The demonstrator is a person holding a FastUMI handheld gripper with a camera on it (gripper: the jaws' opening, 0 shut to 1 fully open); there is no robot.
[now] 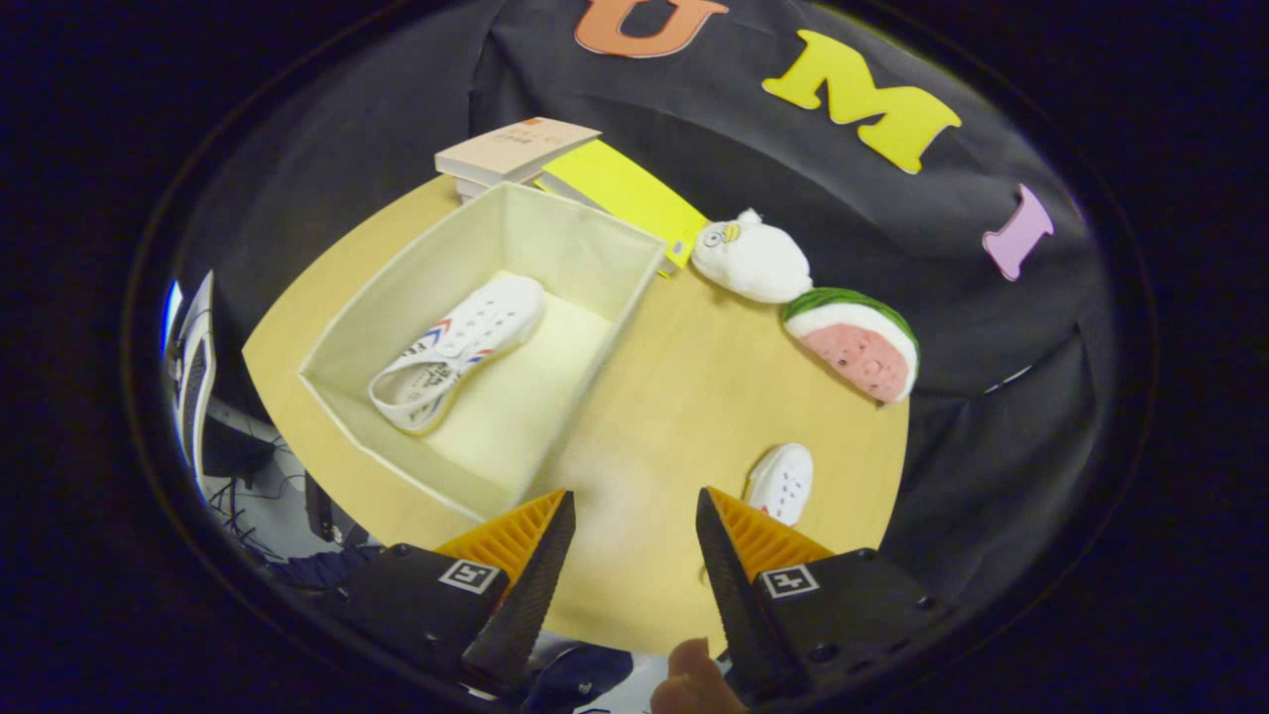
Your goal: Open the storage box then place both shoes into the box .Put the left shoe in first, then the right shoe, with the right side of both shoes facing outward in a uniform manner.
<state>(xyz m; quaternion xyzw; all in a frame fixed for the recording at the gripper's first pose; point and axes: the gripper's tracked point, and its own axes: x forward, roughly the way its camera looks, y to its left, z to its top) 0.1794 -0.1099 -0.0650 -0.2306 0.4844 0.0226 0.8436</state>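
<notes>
A: Nearest us, the gripper [634, 555] hangs over the round wooden table [694, 416] with its fingers spread apart and nothing between them, only bare tabletop. A fingertip [694, 679] of the person holding it peeks in below.

B: So why is it empty?

A: My guess is one shoe is done. The left shoe [458, 352], a white sneaker with red and blue stripes, already lies inside the open storage box [397, 307], towards its left wall. That leaves the floor on the right side of the box free.

B: Presumably for the second one. Where is that?

A: The right shoe [781, 481] sits on the table just beyond the right-hand finger, partly hidden by it, well apart from the box. Open jaws suit a reach towards it.

B: And the clutter at the back?

A: Books [516, 151] and a yellow folder [625, 193] lie touching the box's far corner. A white plush bird [750, 261] and a watermelon-slice plush [855, 342] lie to the right of the box. None of them blocks the path from the shoe to the box.
</notes>
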